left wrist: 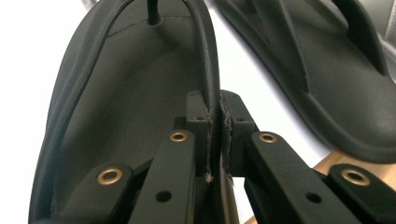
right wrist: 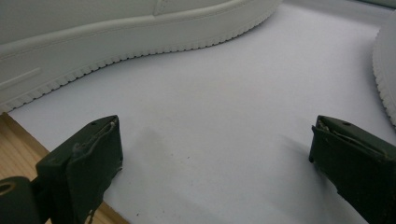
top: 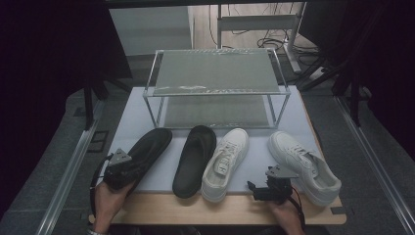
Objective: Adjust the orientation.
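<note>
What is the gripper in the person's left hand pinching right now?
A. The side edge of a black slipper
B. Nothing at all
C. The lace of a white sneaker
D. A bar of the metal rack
A: in the left gripper view the left gripper has its jaws closed on the raised side edge of the black slipper.

Black slippers [top: 147,154] counted: two. White sneakers [top: 226,163] counted: two. Two-tier metal rack [top: 215,88]: one. Grippers seen: two, left gripper [top: 117,169], right gripper [top: 262,188].
</note>
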`<state>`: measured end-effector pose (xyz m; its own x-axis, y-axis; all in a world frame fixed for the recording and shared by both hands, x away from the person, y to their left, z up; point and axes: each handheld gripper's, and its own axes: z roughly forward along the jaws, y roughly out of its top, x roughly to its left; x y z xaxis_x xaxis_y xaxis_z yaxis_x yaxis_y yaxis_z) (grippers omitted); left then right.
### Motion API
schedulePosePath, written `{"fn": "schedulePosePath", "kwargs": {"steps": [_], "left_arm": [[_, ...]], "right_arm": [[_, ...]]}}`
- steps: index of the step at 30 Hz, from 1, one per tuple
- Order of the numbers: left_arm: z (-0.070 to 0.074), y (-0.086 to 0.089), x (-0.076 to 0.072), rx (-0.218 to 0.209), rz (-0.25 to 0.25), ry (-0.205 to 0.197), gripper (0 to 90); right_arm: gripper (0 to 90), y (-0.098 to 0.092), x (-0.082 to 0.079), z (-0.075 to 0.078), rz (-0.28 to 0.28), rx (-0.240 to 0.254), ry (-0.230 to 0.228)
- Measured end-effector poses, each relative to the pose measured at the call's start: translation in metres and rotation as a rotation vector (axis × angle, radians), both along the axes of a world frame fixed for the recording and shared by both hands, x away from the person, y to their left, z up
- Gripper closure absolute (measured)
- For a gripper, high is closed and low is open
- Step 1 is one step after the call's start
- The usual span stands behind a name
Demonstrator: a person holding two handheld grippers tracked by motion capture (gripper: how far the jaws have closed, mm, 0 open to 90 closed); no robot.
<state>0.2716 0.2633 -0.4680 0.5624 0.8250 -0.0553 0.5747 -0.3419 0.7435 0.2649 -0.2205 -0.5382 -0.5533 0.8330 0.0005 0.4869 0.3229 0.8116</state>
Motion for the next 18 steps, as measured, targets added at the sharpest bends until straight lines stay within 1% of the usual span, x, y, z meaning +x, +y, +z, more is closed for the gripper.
{"fn": "schedulePosePath", "kwargs": {"steps": [3,6,8,15,18], "left_arm": [[0.000,-0.006,0.004,-0.003,-0.003,-0.001,83.4],[-0.001,-0.012,0.010,-0.008,0.006,-0.003,83.4],[-0.002,-0.019,0.016,-0.009,0.021,-0.004,83.5],[-0.003,-0.030,0.028,-0.025,0.047,-0.005,83.4],[-0.005,-0.037,0.035,-0.021,0.063,-0.019,83.4]], "right_arm": [[2.5,0.000,0.000,0.000,0.000,0.000,0.000],[2.5,0.000,0.000,0.000,0.000,0.000,0.000],[2.5,0.000,0.000,0.000,0.000,0.000,0.000],[2.6,0.000,0.000,0.000,0.000,0.001,0.000],[2.6,0.000,0.000,0.000,0.001,0.003,0.000]]}}
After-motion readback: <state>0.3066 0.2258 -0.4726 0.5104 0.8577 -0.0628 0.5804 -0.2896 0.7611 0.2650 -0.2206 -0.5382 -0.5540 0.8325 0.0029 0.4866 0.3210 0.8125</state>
